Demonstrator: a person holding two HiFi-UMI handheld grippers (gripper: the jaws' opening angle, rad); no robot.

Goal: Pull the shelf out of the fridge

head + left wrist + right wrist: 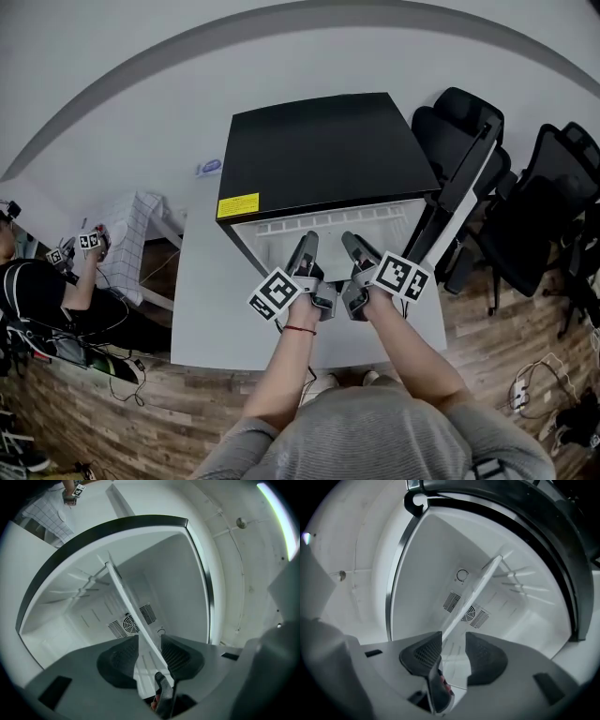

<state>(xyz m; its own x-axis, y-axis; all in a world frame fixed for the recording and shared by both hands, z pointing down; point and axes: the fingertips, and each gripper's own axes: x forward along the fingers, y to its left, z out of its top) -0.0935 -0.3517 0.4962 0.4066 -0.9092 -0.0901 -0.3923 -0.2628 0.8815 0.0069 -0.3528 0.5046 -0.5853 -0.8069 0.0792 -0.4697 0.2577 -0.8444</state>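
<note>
A small black fridge stands on a white table, and its door is swung open to the right. Both grippers reach into its white inside, side by side. In the left gripper view the thin, white-edged shelf runs edge-on between the jaws of my left gripper. Those jaws stand apart and the pads do not press on it. My right gripper straddles the same shelf in the right gripper view, also open, with the edge close to its left pad. Seen from the head view, the left gripper and the right gripper sit at the fridge mouth.
A fan grille is on the fridge's back wall. Black office chairs stand to the right of the open door. At the far left sits another person with marker cubes, beside a checked cloth. Cables lie on the wooden floor.
</note>
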